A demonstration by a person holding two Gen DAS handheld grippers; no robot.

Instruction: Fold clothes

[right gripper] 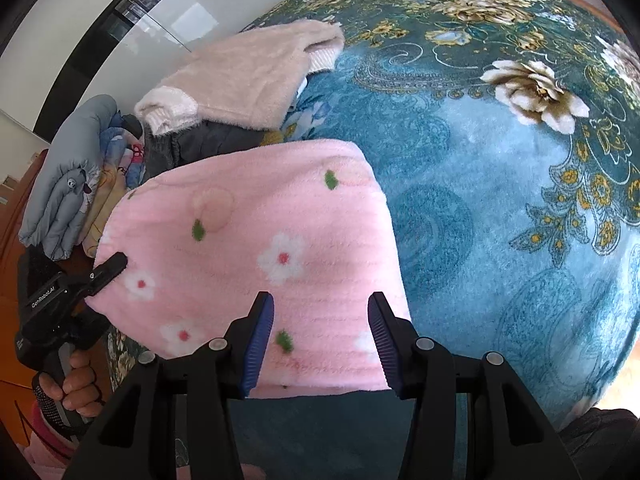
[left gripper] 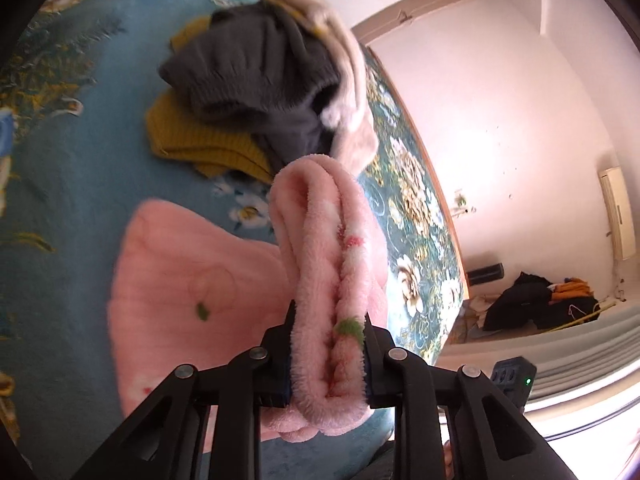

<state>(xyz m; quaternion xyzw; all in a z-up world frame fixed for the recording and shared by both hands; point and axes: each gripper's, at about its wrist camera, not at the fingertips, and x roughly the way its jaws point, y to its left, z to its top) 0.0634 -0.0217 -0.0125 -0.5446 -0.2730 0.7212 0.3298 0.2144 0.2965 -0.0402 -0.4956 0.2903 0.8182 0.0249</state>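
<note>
Left claw: the left gripper [left gripper: 329, 344] is pinched narrow on a bunched fold of the pink fleece garment [left gripper: 320, 264], its pads pressing the thick pile from both sides.
Left claw, seen from the right: it bites the garment's left edge [right gripper: 116, 262], with a hand [right gripper: 78, 384] wrapped round its handle.
Right claw: the right gripper [right gripper: 322, 344] stands about half open above the garment's near edge; the blue ribbed pads [right gripper: 260, 344] straddle the cloth, and I cannot tell whether they touch it.
Garment, place: it lies spread on the blue floral blanket [right gripper: 500, 208], at the near side of the bed.
Garment, long axis: it runs across the right wrist view, from the pinched left edge to the free right edge.
Pinched fold: it stands up away from the left claw, toward the clothes pile.
Pile beyond: a beige fuzzy top [right gripper: 248, 76] lies over a dark grey garment [left gripper: 256, 68] and a mustard knit [left gripper: 200, 144].
</note>
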